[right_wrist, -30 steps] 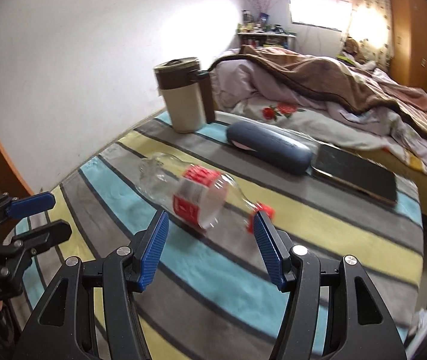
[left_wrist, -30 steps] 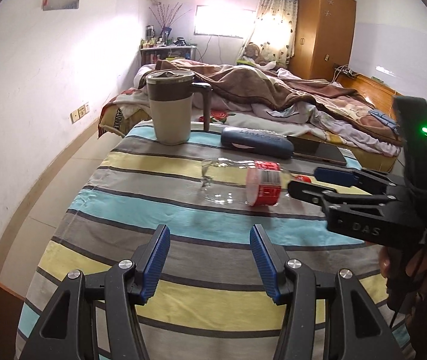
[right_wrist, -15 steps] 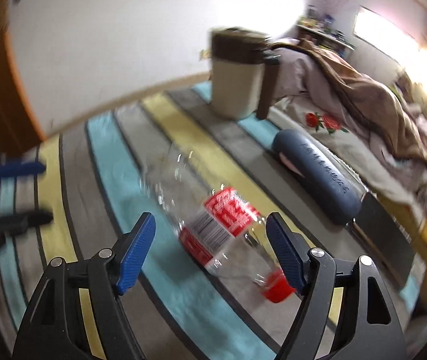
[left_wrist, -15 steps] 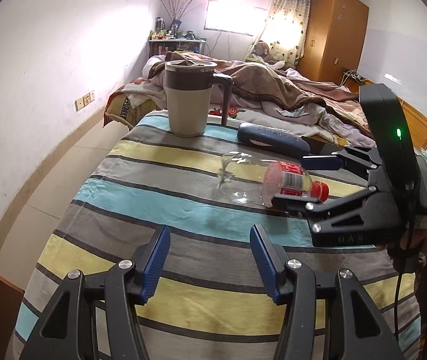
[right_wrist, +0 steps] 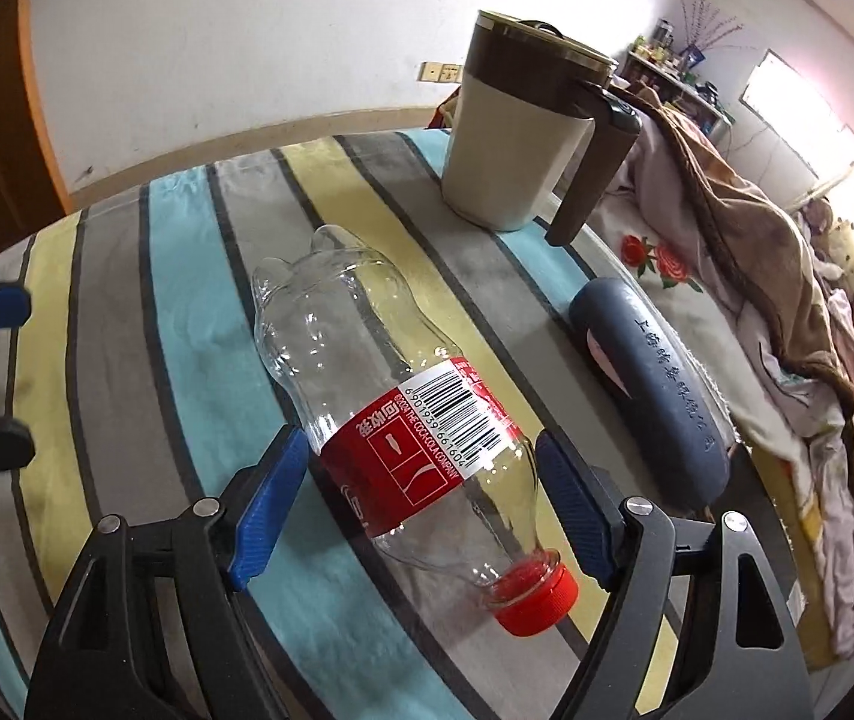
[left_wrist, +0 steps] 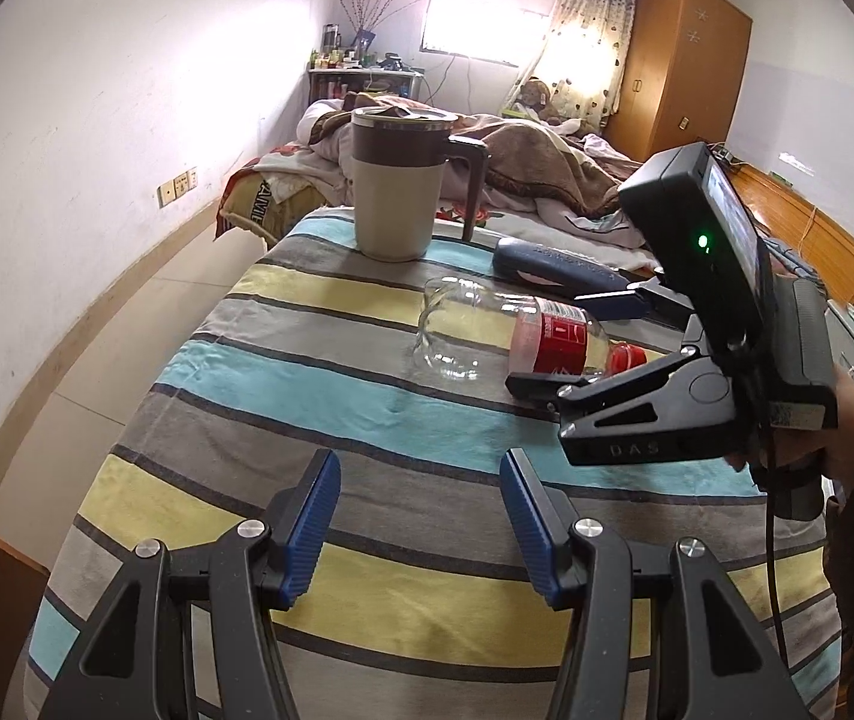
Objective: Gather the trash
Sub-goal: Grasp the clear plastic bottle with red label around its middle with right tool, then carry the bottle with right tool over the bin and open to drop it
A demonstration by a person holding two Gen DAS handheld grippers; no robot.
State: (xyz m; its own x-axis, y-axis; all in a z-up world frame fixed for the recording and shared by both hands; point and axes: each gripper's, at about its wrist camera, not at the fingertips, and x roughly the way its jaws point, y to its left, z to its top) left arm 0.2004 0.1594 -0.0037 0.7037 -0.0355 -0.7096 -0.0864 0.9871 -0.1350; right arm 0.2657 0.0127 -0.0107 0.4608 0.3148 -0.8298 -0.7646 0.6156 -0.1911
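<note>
An empty clear plastic bottle (right_wrist: 391, 420) with a red label and red cap lies on its side on the striped tablecloth (right_wrist: 127, 300). My right gripper (right_wrist: 421, 480) is open, with a blue pad on each side of the bottle's label and a small gap on each side. In the left wrist view the bottle (left_wrist: 505, 339) lies mid-table and the right gripper (left_wrist: 571, 342) straddles its cap end from the right. My left gripper (left_wrist: 421, 516) is open and empty over the near part of the tablecloth (left_wrist: 307, 420).
A beige and brown lidded mug (left_wrist: 397, 204) stands at the table's far edge. A dark blue glasses case (left_wrist: 559, 264) lies behind the bottle. A bed with blankets (left_wrist: 547, 180) lies beyond the table, and a wooden wardrobe (left_wrist: 679, 60) stands at the back right.
My right gripper has moved forward and down around the bottle, so its pads now flank the label. The left gripper has stayed open and drawn slightly closer to the table.
</note>
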